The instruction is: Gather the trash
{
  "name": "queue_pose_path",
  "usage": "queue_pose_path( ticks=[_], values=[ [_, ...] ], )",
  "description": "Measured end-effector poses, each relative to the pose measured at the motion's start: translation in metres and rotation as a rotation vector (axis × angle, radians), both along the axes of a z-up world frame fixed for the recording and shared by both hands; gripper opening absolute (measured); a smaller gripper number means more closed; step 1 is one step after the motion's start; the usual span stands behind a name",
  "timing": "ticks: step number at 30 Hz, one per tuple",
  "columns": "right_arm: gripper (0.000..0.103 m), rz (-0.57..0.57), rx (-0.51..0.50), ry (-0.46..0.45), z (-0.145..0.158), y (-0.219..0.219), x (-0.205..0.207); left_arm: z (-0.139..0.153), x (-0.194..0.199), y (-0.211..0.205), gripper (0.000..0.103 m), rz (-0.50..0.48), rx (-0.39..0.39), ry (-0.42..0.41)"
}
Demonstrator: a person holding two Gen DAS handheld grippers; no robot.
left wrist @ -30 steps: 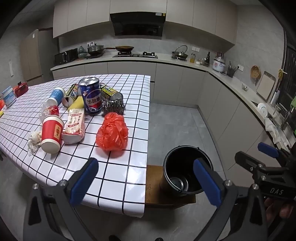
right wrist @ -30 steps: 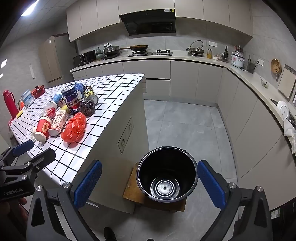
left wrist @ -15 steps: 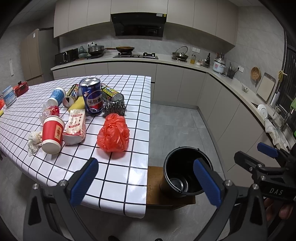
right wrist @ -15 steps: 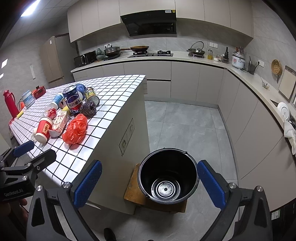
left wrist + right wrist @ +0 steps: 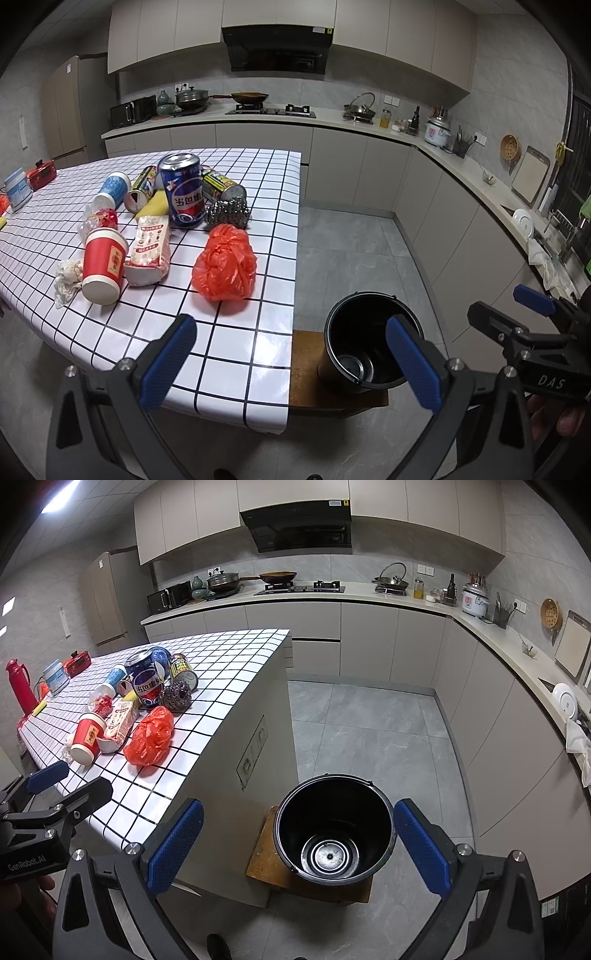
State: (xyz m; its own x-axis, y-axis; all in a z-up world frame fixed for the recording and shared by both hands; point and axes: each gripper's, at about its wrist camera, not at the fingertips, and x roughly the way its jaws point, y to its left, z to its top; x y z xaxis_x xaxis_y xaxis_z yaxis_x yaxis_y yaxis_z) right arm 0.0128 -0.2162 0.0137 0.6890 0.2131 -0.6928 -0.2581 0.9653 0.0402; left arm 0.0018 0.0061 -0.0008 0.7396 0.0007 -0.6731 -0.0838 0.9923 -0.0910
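Litter crowds the checked tabletop (image 5: 229, 354): a red plastic bag (image 5: 225, 267) nearest the edge, a paper cup (image 5: 103, 264), a blue can (image 5: 183, 194). The left gripper (image 5: 288, 365) and right gripper (image 5: 299, 845) hover, fingers spread and empty. The black bucket (image 5: 334, 825) waits bare on the floor to the right. Collection looks unstarted; the bag seems the likeliest first grab.

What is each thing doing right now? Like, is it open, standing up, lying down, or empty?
left gripper: open, holding nothing
right gripper: open, holding nothing
black bucket: upright on a wooden stool, empty
blue can: standing upright
red paper cup: upside down
red plastic bag: crumpled, on the table
yellow can: lying on its side
steel scrubber: resting beside the blue can
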Motion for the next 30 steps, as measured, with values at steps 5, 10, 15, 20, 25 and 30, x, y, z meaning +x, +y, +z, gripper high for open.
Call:
queue_pose_path(
  ticks=[5, 10, 15, 20, 25, 30],
  values=[
    [0.103, 0.000, 0.001, -0.001, 0.0005, -0.0010, -0.0001, 0.0002, -0.0005, -0.0015, 0.103, 0.002, 0.001, -0.001],
    [0.103, 0.001, 0.006, -0.002, 0.0016, -0.0053, -0.0011, -0.0001, -0.0007, -0.0030, 0.103, 0.003, 0.001, -0.001],
    [0.103, 0.002, 0.006, -0.002, 0.0023, -0.0068, -0.0013, 0.0000, -0.0007, -0.0022, 0.103, 0.006, 0.000, -0.003],
    [0.103, 0.001, 0.006, -0.003, 0.0021, -0.0053, -0.0009, 0.0008, -0.0005, 0.0002, 0.103, 0.008, -0.003, -0.004],
    [0.103, 0.001, 0.005, -0.002, 0.0023, -0.0057, -0.0009, 0.0018, 0.0006, 0.0021, 0.103, 0.005, -0.003, -0.003],
    [0.103, 0.000, 0.006, 0.000, 0.0021, -0.0056, -0.0007, 0.0022, 0.0018, 0.0033, 0.103, 0.005, -0.005, 0.000]
  ],
)
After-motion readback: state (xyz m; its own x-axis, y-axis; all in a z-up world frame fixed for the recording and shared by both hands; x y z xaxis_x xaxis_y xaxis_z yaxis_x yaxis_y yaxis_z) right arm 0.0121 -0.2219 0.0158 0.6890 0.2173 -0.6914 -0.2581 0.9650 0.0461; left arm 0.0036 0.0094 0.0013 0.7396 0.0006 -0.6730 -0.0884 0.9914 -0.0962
